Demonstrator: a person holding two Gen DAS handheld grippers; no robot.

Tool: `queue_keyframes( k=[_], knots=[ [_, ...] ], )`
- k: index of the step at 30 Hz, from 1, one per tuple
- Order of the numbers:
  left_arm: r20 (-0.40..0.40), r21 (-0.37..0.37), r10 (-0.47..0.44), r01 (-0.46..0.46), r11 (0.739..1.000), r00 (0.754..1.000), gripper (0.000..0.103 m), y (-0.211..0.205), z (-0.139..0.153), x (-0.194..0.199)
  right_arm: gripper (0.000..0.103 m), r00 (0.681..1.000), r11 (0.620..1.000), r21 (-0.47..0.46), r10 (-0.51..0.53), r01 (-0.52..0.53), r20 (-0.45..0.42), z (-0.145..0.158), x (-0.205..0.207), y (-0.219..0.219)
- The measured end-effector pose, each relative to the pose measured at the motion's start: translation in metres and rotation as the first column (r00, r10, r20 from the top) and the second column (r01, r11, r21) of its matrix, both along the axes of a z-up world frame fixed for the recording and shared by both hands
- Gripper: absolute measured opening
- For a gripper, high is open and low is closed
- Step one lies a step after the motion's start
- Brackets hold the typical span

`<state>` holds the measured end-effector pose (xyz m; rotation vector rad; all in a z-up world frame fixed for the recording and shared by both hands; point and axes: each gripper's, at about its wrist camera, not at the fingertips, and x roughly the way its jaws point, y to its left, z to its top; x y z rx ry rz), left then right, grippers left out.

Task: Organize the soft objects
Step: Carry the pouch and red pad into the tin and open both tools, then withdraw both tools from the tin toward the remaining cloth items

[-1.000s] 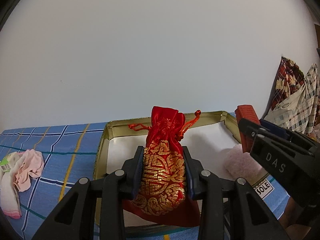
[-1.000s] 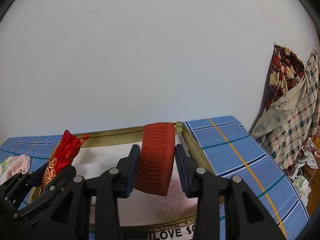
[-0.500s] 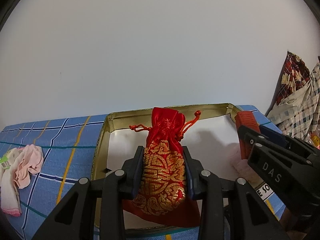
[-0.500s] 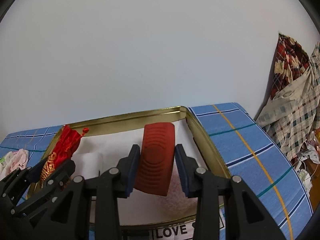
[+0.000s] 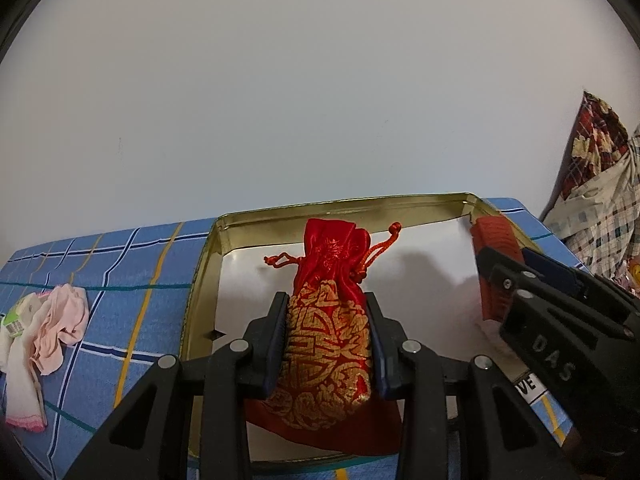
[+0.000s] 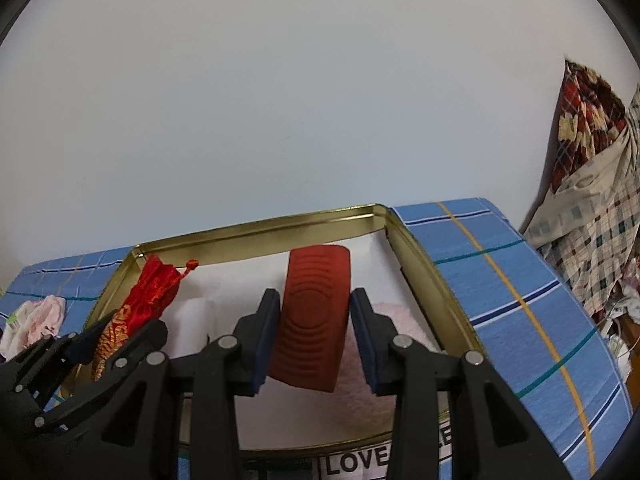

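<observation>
A red and gold drawstring pouch [image 5: 328,340] stands upright between the pads of my left gripper [image 5: 326,320], which is shut on its middle. The pouch hangs over the left half of the gold-rimmed tin tray [image 5: 344,206]. My right gripper [image 6: 314,308] holds a red ribbed pad [image 6: 312,320] edge-up over the tray's right half; its jaws are opening, and the pads still touch the pad. The right wrist view shows the pouch [image 6: 152,292] and left gripper [image 6: 108,336] at lower left. In the left wrist view the right gripper [image 5: 512,264] and the pad [image 5: 494,248] are at the right.
A fluffy pink towel [image 6: 384,320] lies in the tray under the red pad. The tray sits on a blue checked cloth [image 6: 500,280]. A crumpled pink garment [image 5: 60,320] lies on the cloth to the left. Plaid fabrics [image 6: 592,184] are piled at the far right, and a plain wall is behind.
Both views now show more of the tray's floor and far rim. My left gripper has carried the pouch a little further over the tray. Both objects stay between the pads.
</observation>
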<state>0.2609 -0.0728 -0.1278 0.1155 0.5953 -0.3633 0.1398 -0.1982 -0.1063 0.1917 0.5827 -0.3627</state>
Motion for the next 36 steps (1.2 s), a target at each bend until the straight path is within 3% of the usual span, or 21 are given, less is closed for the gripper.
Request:
queue_keyframes(
  k=[2,3,4,6,7,12,22,25,28,36],
  knots=[
    [0.003,-0.004,0.016,-0.016,1.0,1.0,0.05,-0.001,0.0,0.0,0.039,1.0,1.0,0.014,-0.005,0.004,0.02,0.002,-0.002,-0.002],
    [0.01,-0.01,0.018,-0.018,1.0,1.0,0.061,-0.001,0.0,-0.001,0.045,0.999,1.0,0.016,-0.008,0.008,0.035,0.003,-0.004,-0.003],
    [0.018,-0.013,0.023,-0.023,1.0,1.0,0.074,0.0,0.001,-0.002,0.061,0.999,1.0,0.017,-0.013,0.012,0.046,0.005,-0.006,-0.004],
    [0.054,-0.023,0.049,-0.047,0.999,0.997,0.086,0.001,0.004,-0.007,0.086,0.996,0.999,0.015,-0.043,0.041,0.084,0.009,-0.012,-0.006],
    [0.073,-0.034,0.053,-0.051,0.998,0.996,0.087,0.002,0.005,-0.011,0.091,0.992,0.998,0.013,-0.06,0.059,0.112,0.012,-0.017,-0.007],
    [0.109,-0.047,0.054,-0.049,0.998,0.993,0.091,0.006,0.008,-0.022,0.098,0.973,0.994,0.008,-0.111,0.111,0.201,0.021,-0.033,-0.012],
    [0.133,-0.081,0.129,-0.118,0.99,0.983,0.091,0.031,0.012,-0.037,0.098,0.954,0.989,-0.018,-0.135,0.146,0.269,0.023,-0.045,-0.016],
    [0.172,-0.096,0.138,-0.123,0.988,0.975,0.091,0.046,0.015,-0.038,0.098,0.932,0.986,-0.047,-0.134,0.159,0.338,0.026,-0.054,-0.01],
    [0.236,-0.054,0.143,-0.134,0.99,0.961,0.091,0.057,0.017,-0.045,0.101,0.917,0.981,-0.078,-0.135,0.177,0.376,0.028,-0.058,-0.006],
    [0.276,-0.067,0.185,-0.173,0.983,0.943,0.091,0.089,0.022,-0.05,0.102,0.925,0.969,-0.14,-0.144,0.205,0.353,0.026,-0.051,0.008]
  ],
)
